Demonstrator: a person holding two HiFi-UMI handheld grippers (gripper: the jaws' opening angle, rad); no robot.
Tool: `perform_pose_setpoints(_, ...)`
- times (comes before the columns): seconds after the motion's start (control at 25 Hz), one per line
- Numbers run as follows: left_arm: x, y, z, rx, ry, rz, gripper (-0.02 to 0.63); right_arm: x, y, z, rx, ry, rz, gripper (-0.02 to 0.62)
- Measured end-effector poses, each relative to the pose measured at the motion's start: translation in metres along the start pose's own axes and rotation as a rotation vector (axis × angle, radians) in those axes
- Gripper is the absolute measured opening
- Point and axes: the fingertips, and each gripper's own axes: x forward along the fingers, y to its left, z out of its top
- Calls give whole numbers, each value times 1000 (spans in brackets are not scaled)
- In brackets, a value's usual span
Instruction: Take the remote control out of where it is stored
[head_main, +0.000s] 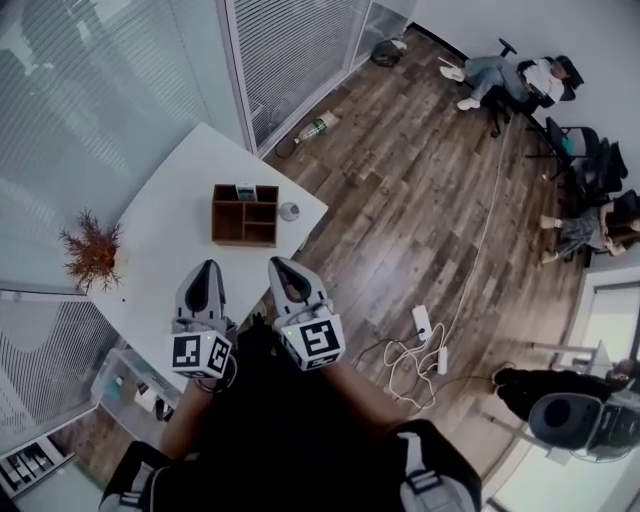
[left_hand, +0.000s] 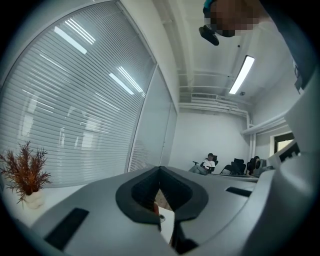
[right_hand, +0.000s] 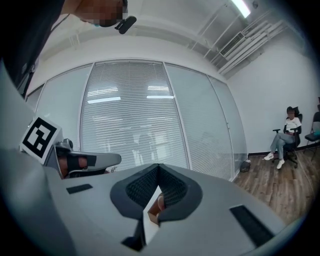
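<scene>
I judge nothing done yet: the remote control (head_main: 246, 190) sits in the back slot of the wooden box (head_main: 215, 215) on the bench (head_main: 170, 235), well ahead of my left tool (head_main: 209, 268) and right tool (head_main: 283, 266), both closed on nothing, so reaching, gripping and lifting remain.

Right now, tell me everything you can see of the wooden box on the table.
The wooden organiser box is brown, square-cornered and open-topped, split by wooden dividers into several compartments. It sits flat on the white table, near the edge that borders the wood floor. A pale flat item, probably the remote control, stands in its far section; the other compartments look empty. A small round object lies just beside it.
</scene>
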Motion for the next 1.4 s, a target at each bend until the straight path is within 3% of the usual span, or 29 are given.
perform_pose_setpoints(0.76,60,51,7,-23,-4,5,8,64,-32,-16,-8,66,-33,0)
perform_pose_setpoints(1.4,82,80,-14,-75,20,12,8,128,-39,-66,-19,219,1,0)
